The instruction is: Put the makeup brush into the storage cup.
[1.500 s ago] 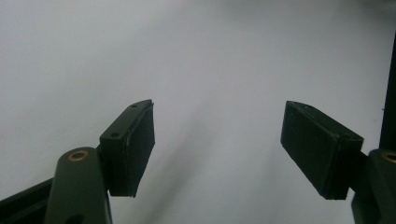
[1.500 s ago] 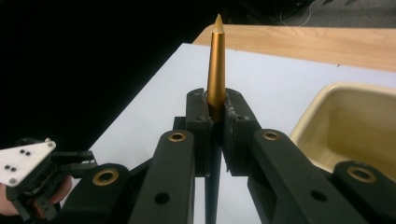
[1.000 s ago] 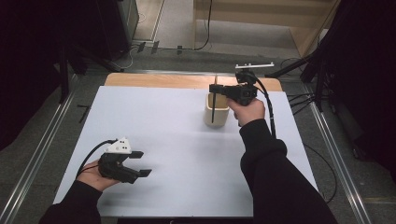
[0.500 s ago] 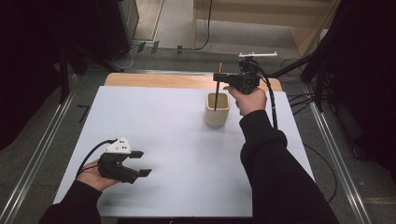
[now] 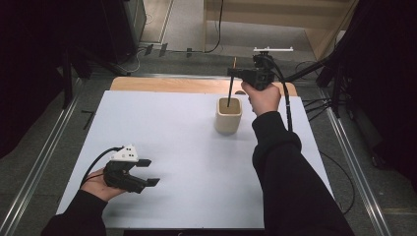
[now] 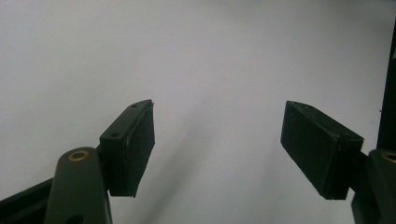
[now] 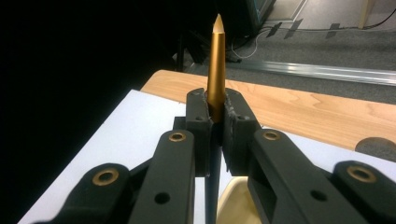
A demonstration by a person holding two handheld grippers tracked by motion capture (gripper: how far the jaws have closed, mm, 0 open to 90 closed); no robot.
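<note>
Black long sleeves (image 5: 290, 187) on both arms. Black grippers, brass-coloured pivot screws (image 7: 105, 177), flat black fingers (image 6: 133, 147), trailing black cables (image 5: 286, 105); left gripper (image 5: 141, 172) topped by grey three-cornered plate (image 5: 126, 153).

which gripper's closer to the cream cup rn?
Right. The right gripper is just above the cream cup, clamping a pen over it; the left gripper sits open at the table's near-left.
</note>
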